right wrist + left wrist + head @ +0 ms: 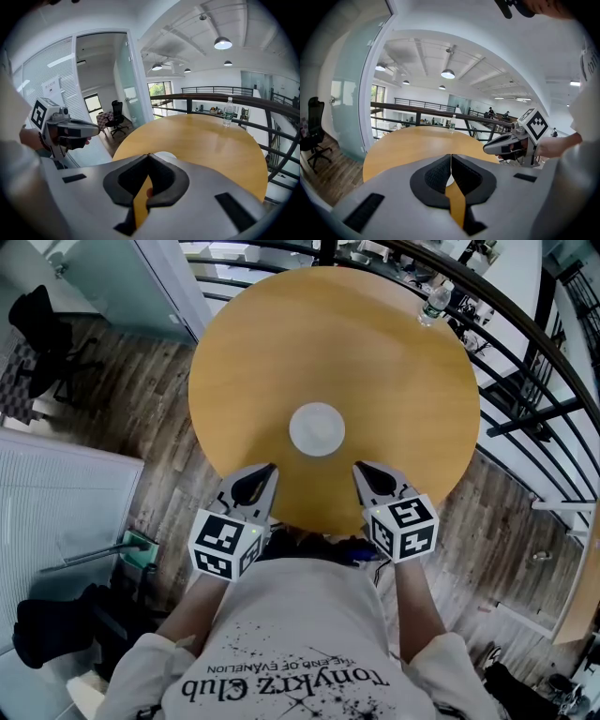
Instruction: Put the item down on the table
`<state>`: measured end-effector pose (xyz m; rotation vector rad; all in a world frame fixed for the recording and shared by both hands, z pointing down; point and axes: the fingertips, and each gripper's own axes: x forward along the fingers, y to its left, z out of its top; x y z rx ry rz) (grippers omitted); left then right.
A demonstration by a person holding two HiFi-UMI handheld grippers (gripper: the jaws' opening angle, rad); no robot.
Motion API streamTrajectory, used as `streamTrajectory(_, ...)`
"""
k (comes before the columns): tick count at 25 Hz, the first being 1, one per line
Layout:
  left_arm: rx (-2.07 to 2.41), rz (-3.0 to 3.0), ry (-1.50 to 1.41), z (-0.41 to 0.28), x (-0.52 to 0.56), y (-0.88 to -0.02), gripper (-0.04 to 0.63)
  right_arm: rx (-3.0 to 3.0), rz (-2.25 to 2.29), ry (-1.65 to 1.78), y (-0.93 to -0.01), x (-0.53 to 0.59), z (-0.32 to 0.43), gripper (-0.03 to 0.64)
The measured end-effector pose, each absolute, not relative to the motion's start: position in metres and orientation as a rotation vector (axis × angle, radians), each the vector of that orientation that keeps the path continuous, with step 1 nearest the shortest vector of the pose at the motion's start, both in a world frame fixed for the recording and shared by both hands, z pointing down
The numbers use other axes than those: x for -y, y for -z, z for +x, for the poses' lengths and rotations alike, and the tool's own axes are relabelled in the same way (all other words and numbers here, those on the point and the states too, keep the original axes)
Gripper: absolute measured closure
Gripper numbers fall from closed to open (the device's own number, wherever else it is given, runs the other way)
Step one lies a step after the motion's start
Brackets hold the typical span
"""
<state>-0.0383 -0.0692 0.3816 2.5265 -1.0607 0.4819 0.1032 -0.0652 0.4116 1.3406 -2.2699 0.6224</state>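
Currently the white round disc-shaped item (317, 429) lies flat on the round light-wood tabletop (375, 343), a little nearer the person's side than the middle, with nothing touching it. Plate, lid or shallow bowl: cannot tell. In the right gripper view the item (165, 154) shows as a pale sliver just above the gripper's body.

Left gripper (271, 468): tips at the near edge of the tabletop, to the left of the item and apart from it. In its own view the left gripper (451, 156) has both jaws pressed together with nothing between them — clenched, empty.

Right gripper (357, 468): mirrored on the item's right, likewise apart from it. In its own view the right gripper (149, 155) also has its jaws together — clenched, empty.

Far rim of the tabletop: a clear plastic water bottle (434, 302) stands upright, well apart from the item. A dark metal railing (525, 343) curves round behind it. A black office chair (37, 324) stands on the wood-plank floor (141, 409) off to the left.
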Motion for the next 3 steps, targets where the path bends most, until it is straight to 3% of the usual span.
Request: streamTrajectory(3,1.054,2.527,-0.487,-0.0374,0.0667,-0.3816,0.571,2.265,1.341,-0.632,-0.4125,0.0620,0.1035,0.592)
